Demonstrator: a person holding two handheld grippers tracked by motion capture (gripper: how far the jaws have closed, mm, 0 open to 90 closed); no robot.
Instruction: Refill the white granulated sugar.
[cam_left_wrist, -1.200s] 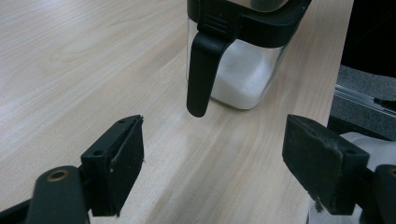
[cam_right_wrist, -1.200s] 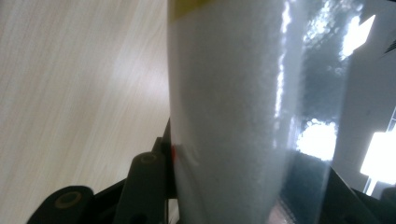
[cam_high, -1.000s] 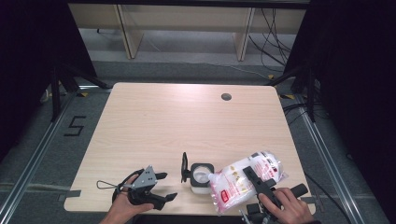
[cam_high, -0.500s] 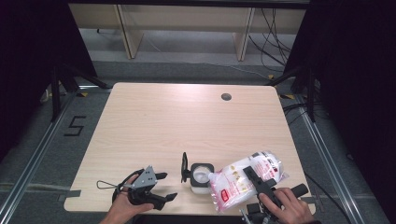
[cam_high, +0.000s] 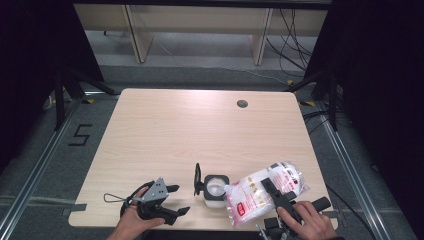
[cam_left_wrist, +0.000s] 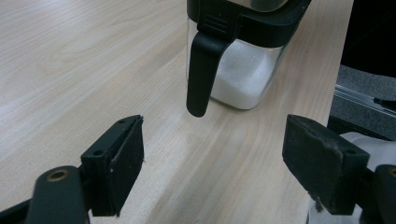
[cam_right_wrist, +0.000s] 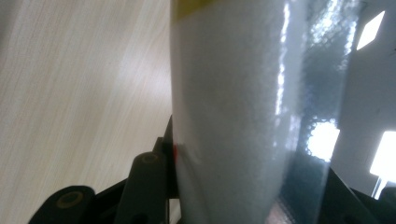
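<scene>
A pale wood-grain table (cam_high: 165, 135) with a small round cable hole (cam_high: 242, 103) near its far edge stands on grey floor in a dark room; light wooden shelving (cam_high: 200, 25) runs behind it, cables trail at the far right, and a "5" is taped on the floor (cam_high: 80, 135) to the left. At the near edge, the left gripper (cam_high: 176, 200) sits in the person's left hand (cam_high: 131, 222) with its jaws spread wide and nothing between them. Just ahead of those jaws, slightly off to one side in the left gripper view, stands a clear square container (cam_left_wrist: 243, 70) with a black rim and a black handle (cam_left_wrist: 203, 70) hanging toward the jaws; it holds white granules. The right gripper (cam_high: 272, 187), held by the right hand (cam_high: 307, 220), has its jaws clamped on a clear plastic bag (cam_high: 262, 192) of white granules, which is tilted so that its corner reaches over the container's open top. In the right gripper view the bag (cam_right_wrist: 233, 116) rises straight up from between the jaws, pinched on both sides. Against the frames from a second and half a second ago, the bag's tilt and both grippers look essentially unchanged.
</scene>
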